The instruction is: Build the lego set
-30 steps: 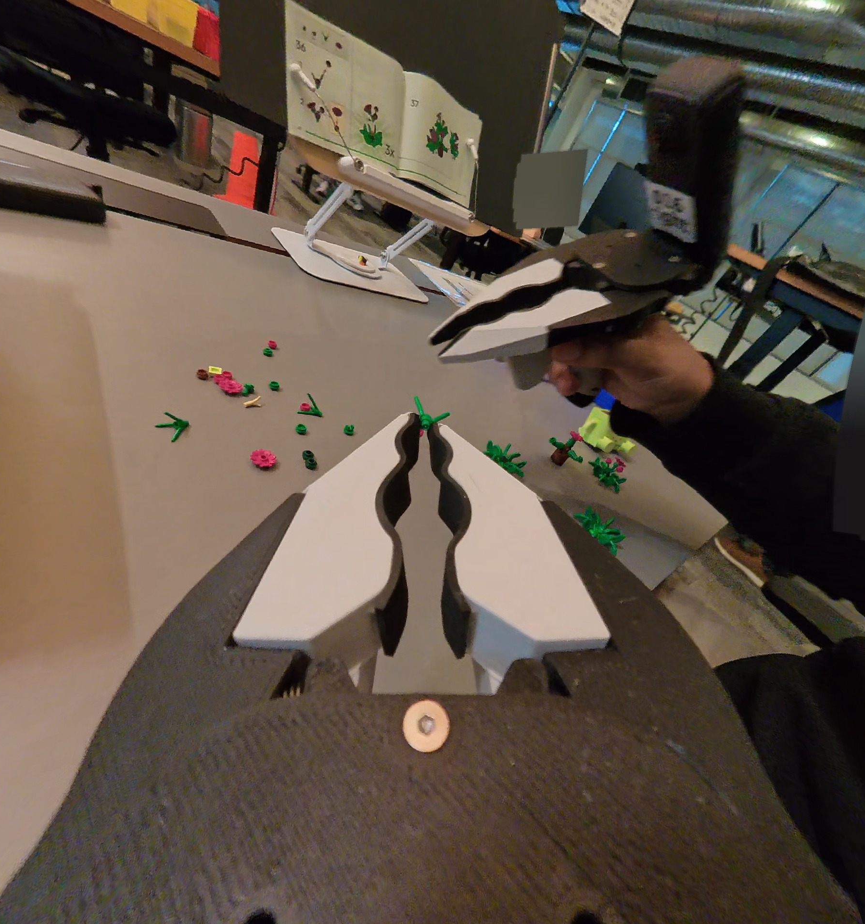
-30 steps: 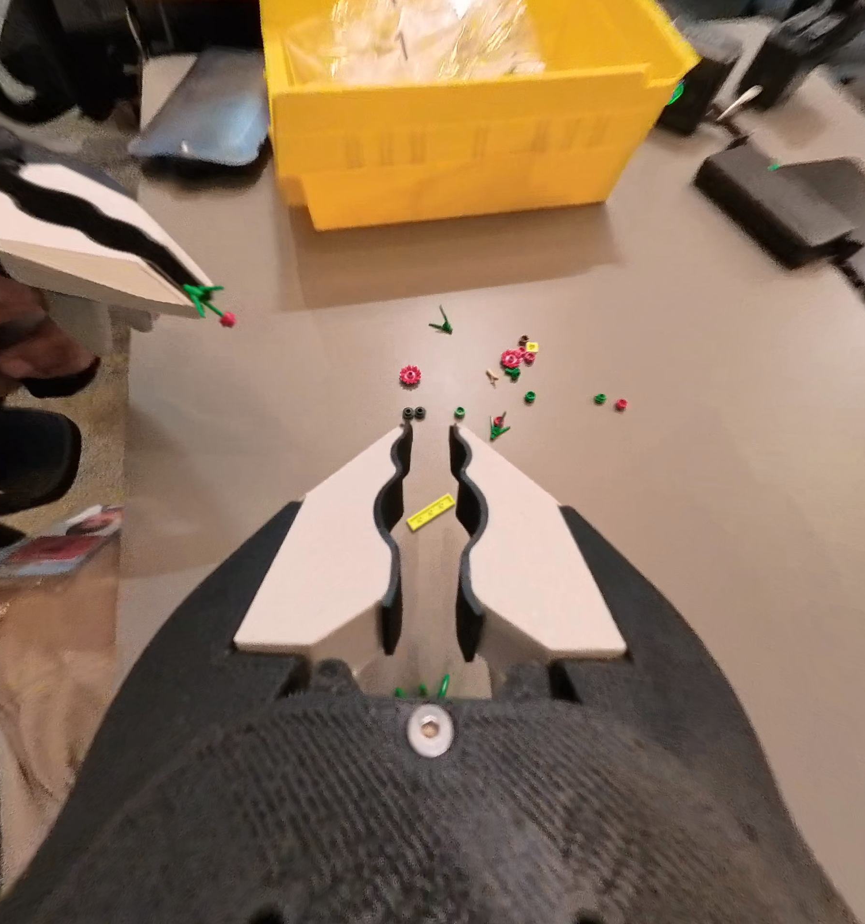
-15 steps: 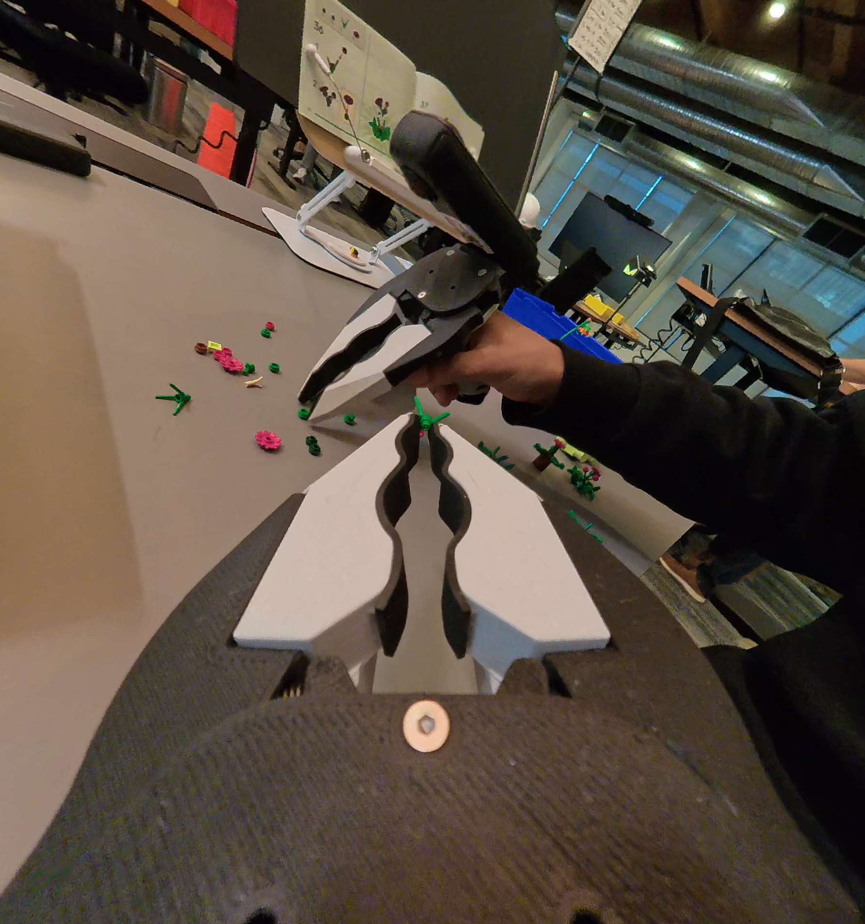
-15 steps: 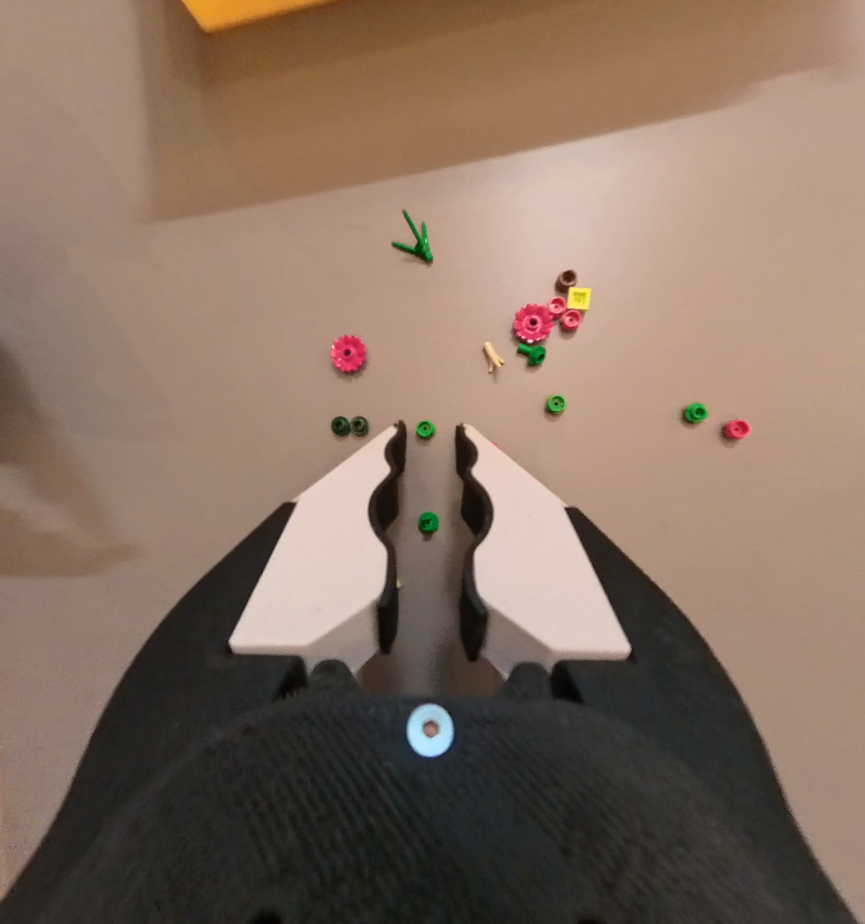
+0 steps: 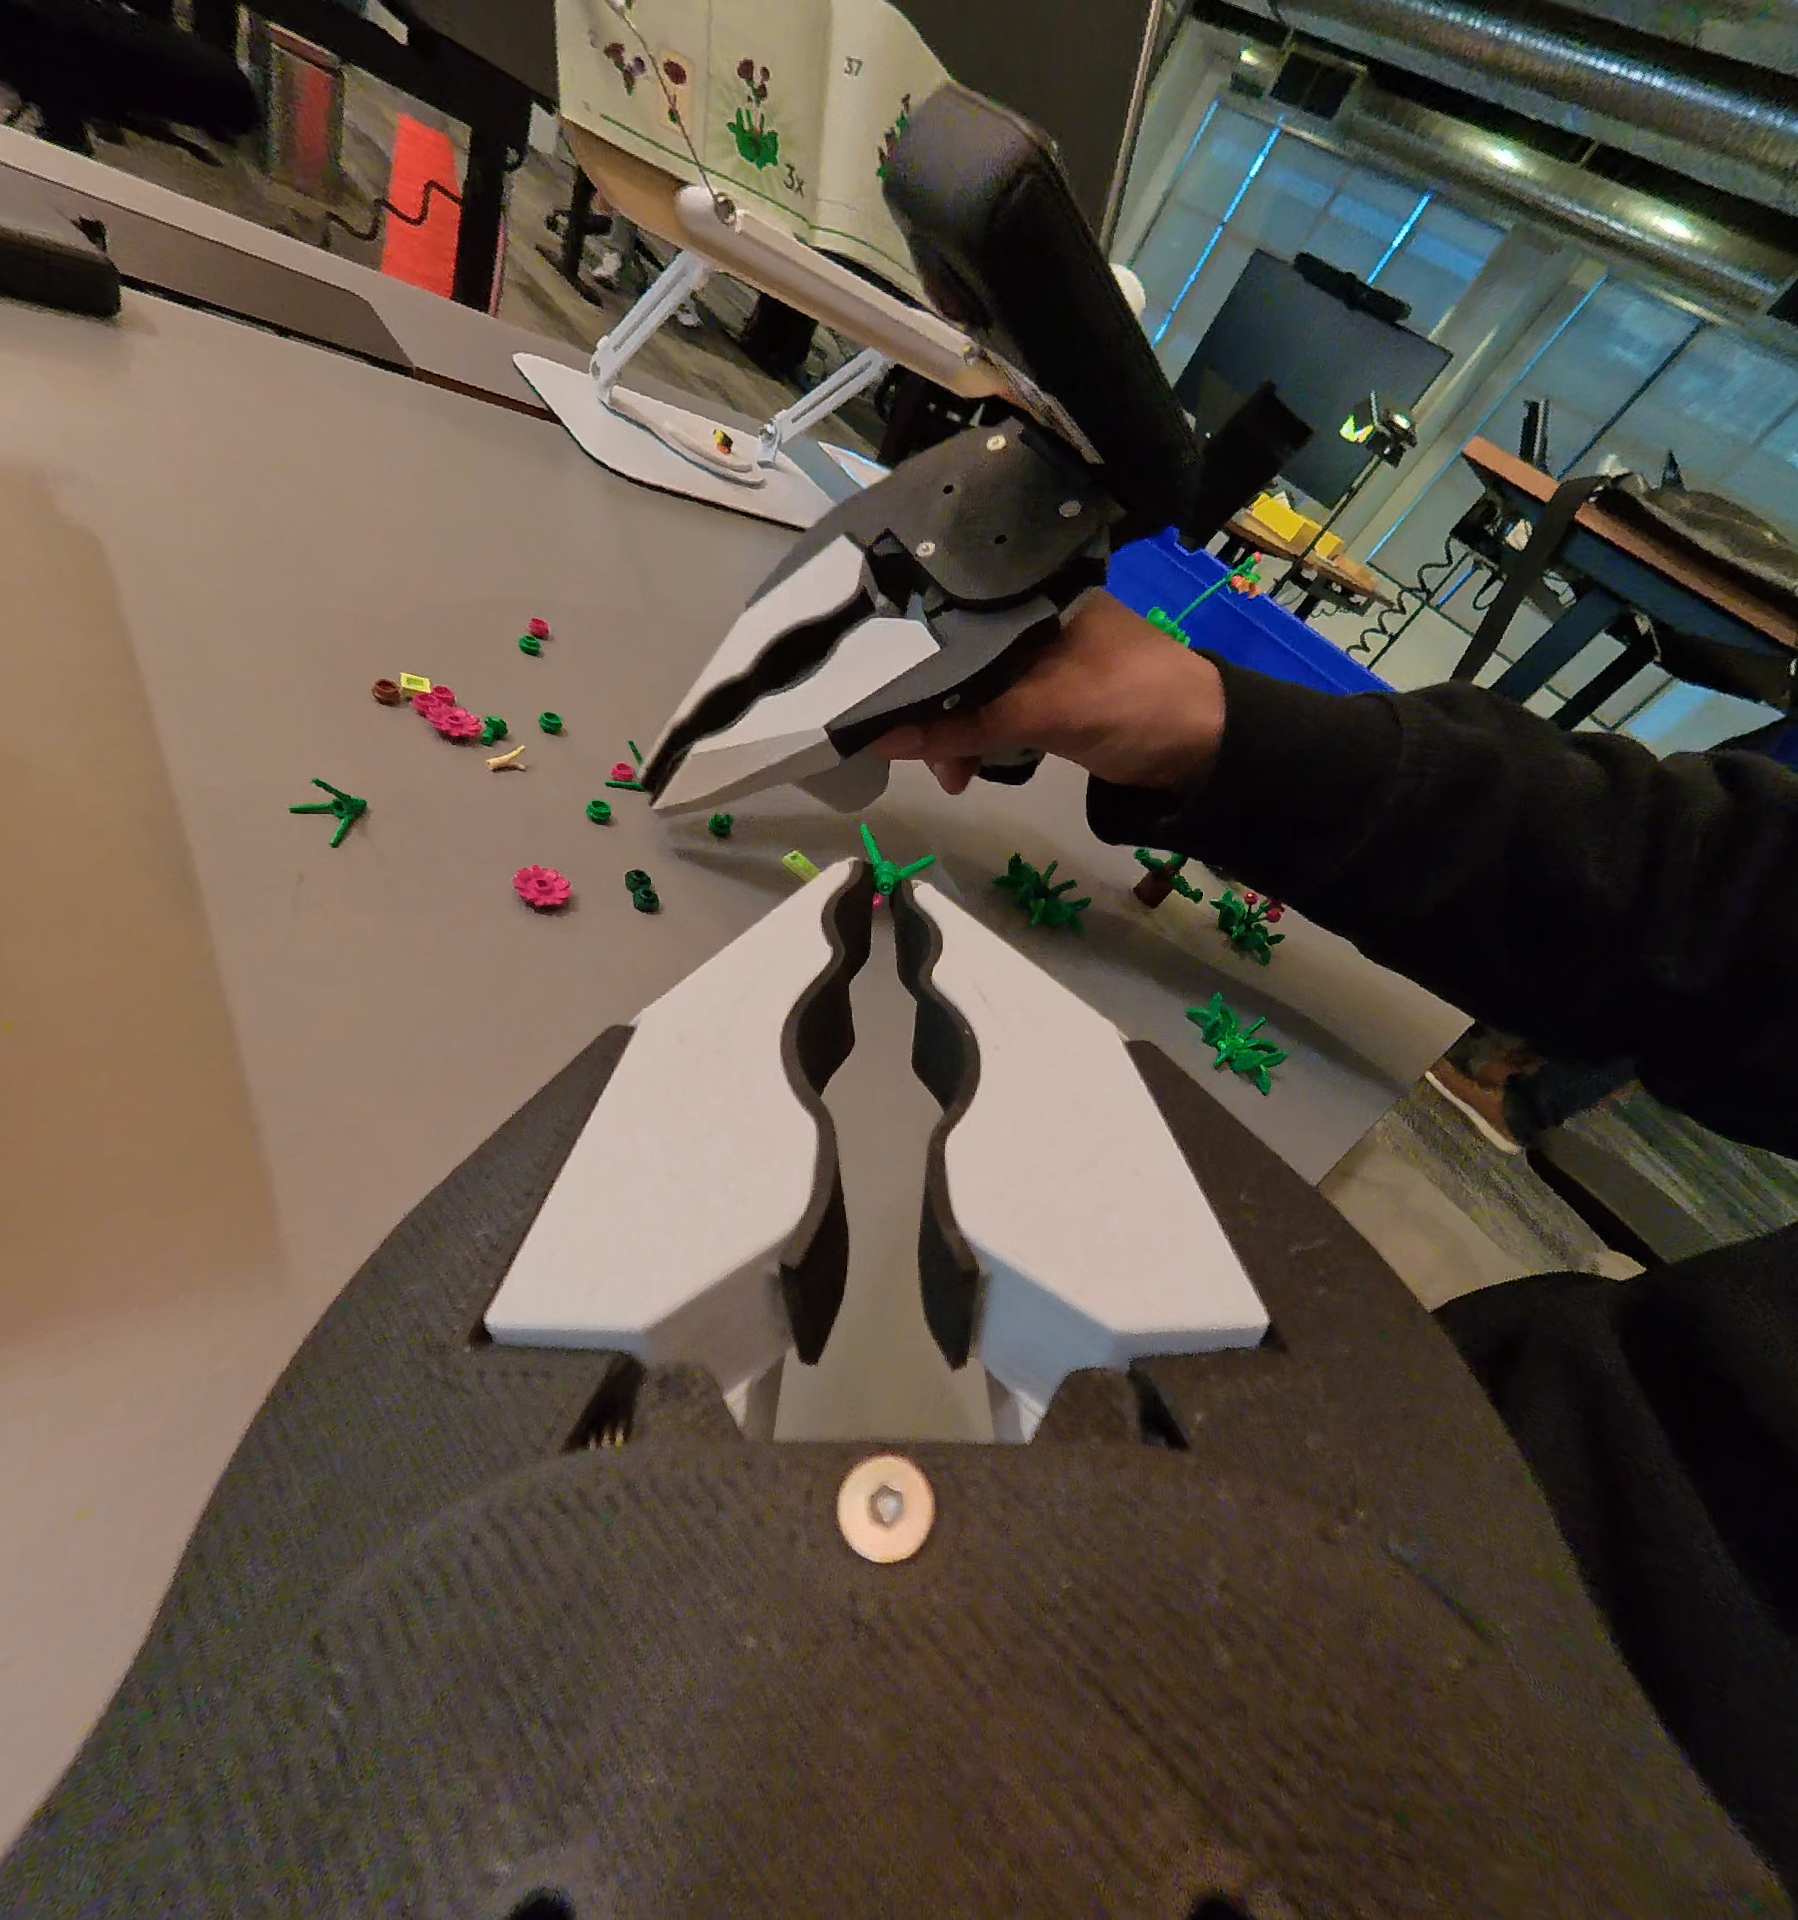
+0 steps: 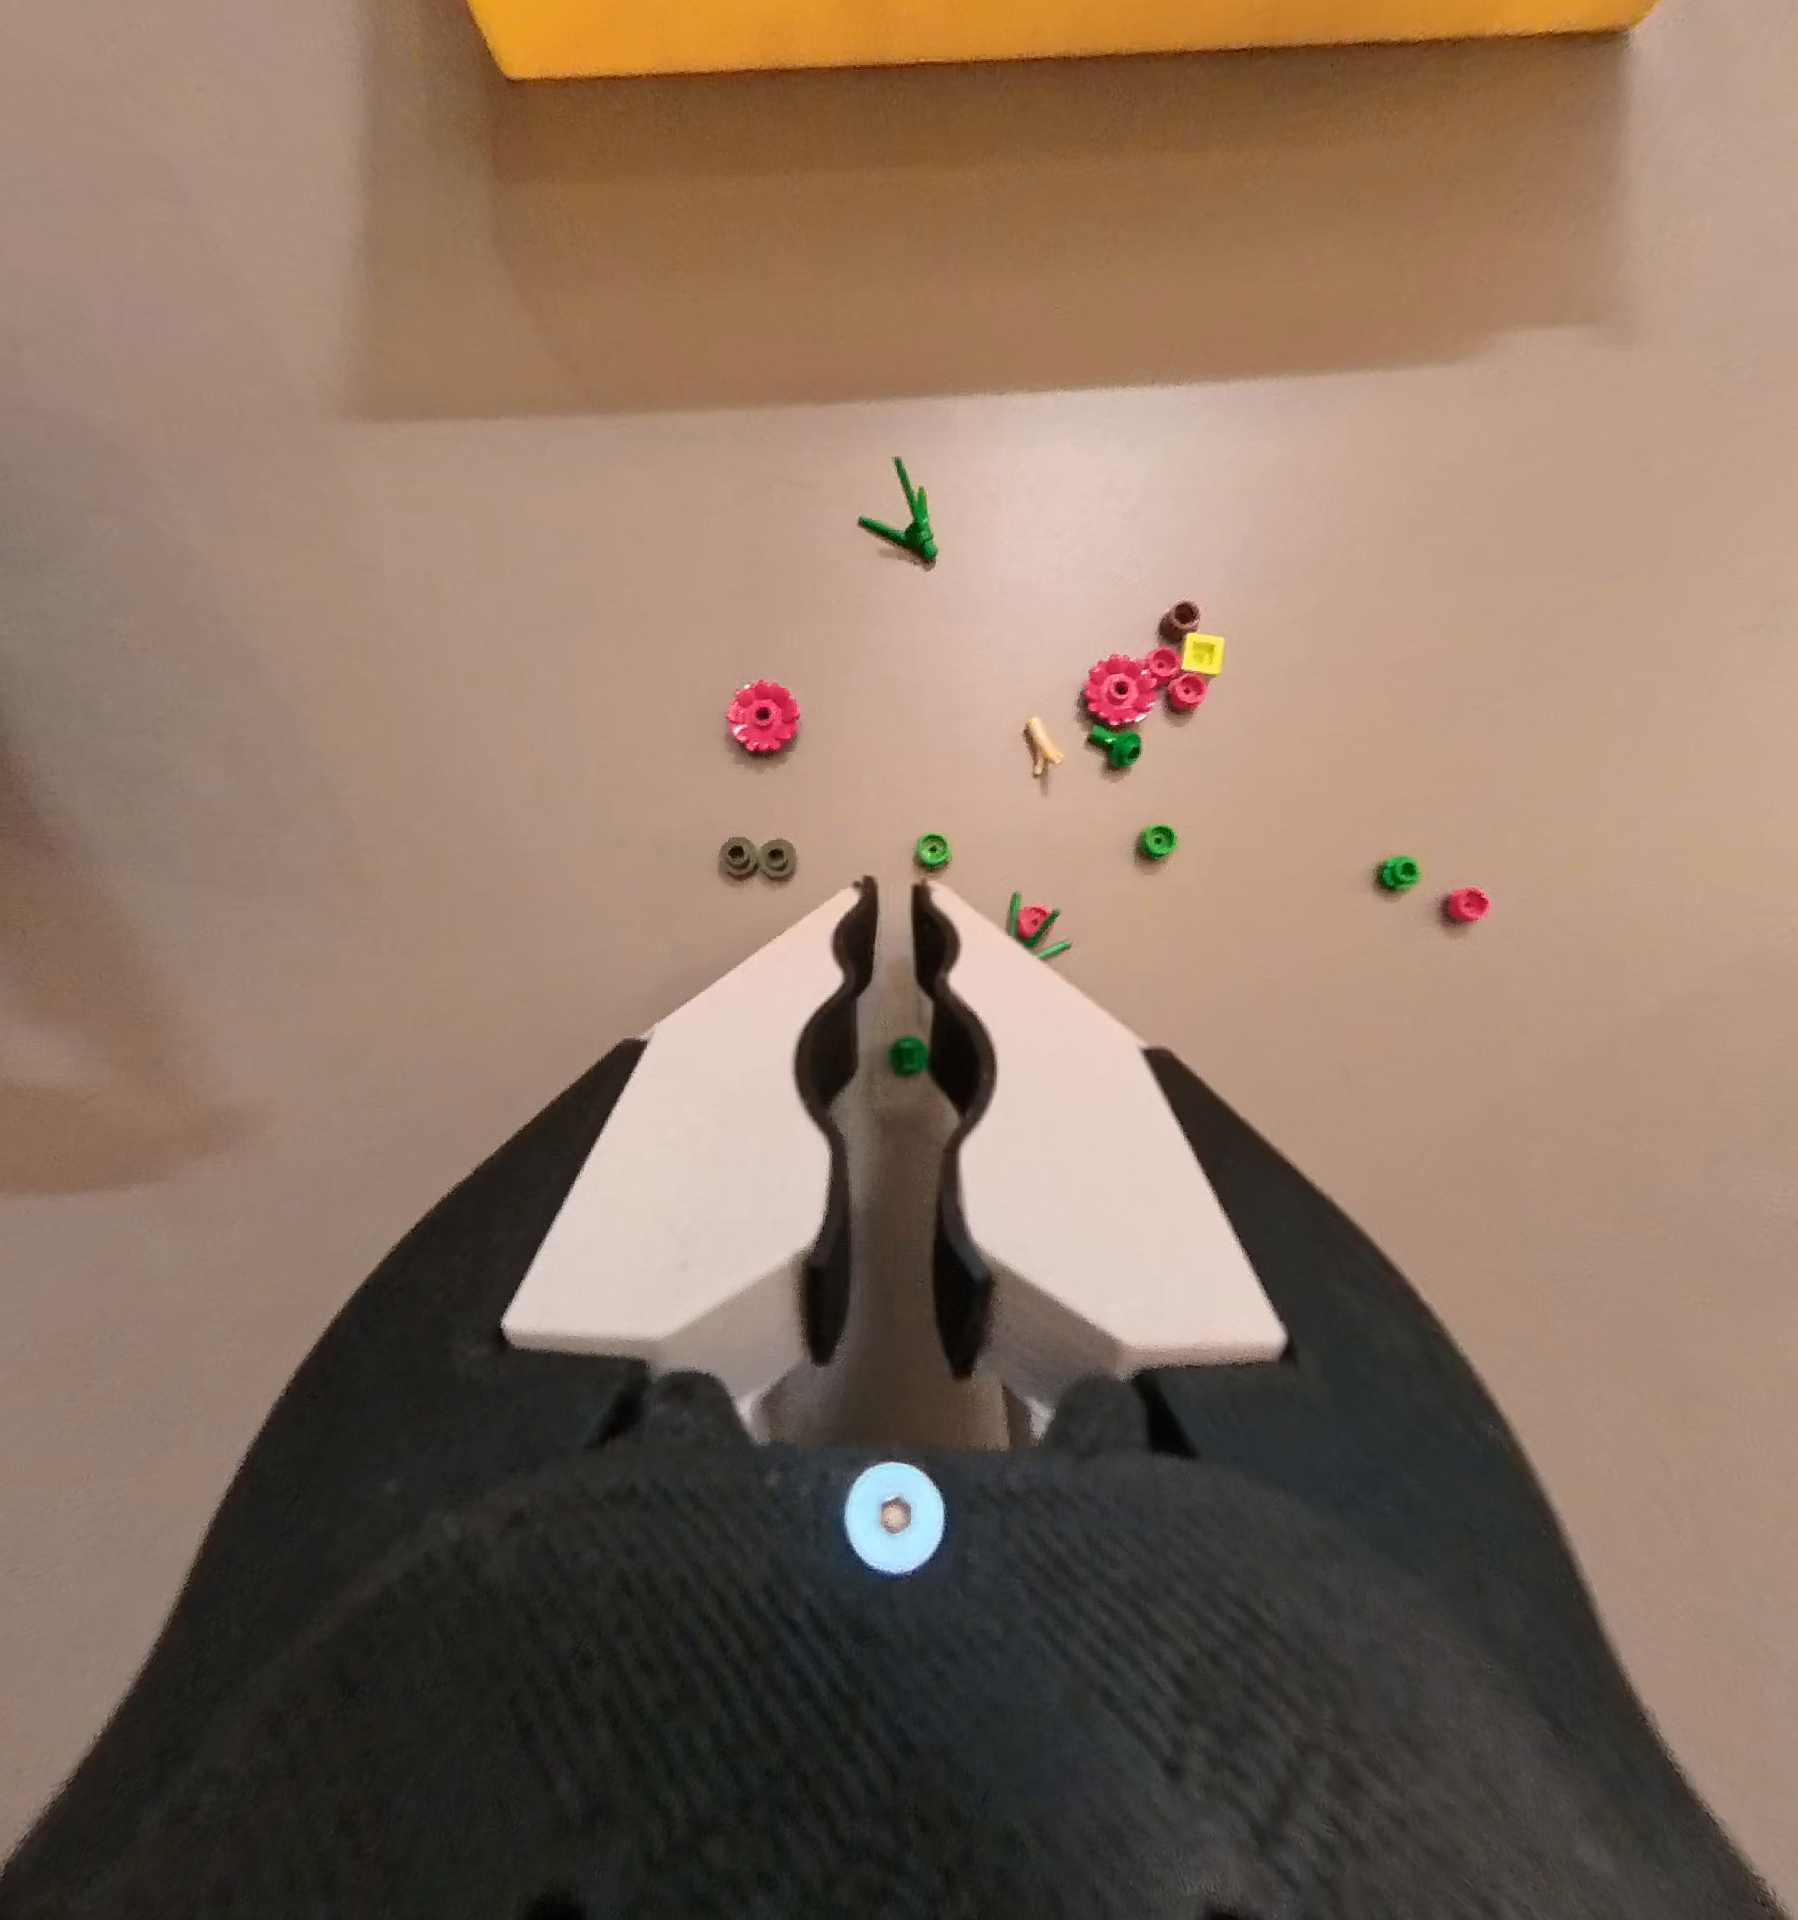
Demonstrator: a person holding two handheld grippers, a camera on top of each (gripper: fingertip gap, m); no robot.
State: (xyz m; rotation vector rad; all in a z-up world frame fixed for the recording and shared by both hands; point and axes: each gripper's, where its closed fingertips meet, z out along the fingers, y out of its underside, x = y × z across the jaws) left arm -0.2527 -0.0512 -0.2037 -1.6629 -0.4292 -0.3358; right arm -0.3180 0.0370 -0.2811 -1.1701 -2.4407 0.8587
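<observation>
My left gripper [image 5: 879, 883] is shut on a small green stem piece [image 5: 890, 864] with a pink bud, and holds it above the table. My right gripper [image 6: 892, 889] is low over the loose parts, its tips a narrow gap apart with nothing between them. It also shows in the left wrist view [image 5: 656, 784], tips almost on the table. A green stud [image 6: 933, 852] lies just beyond the tips. Another green stud [image 6: 907, 1055] lies on the table under the fingers. A pink bud on a green stem [image 6: 1032, 923] lies right of the right finger.
Pink flowers [image 6: 763, 717], dark green studs [image 6: 757, 859], a three-prong stem [image 6: 910, 520] and other small parts are scattered on the tan table [image 6: 355, 727]. A yellow bin [image 6: 978, 42] stands beyond. Leafy green plants [image 5: 1040, 894], a blue bin [image 5: 1238, 613] and a booklet on a stand [image 5: 749, 114] lie farther off. One gripper's finger ends stand about 15 centimeters off the other's. It is some 4 centimeters from my right tips to the green stud [image 6: 907, 1055]. It is also in sight in the left wrist view [image 5: 719, 827].
My right gripper came down from mid-air to the loose parts, opened a little, then narrowed its jaws. My left gripper kept still, shut on the stem piece.
</observation>
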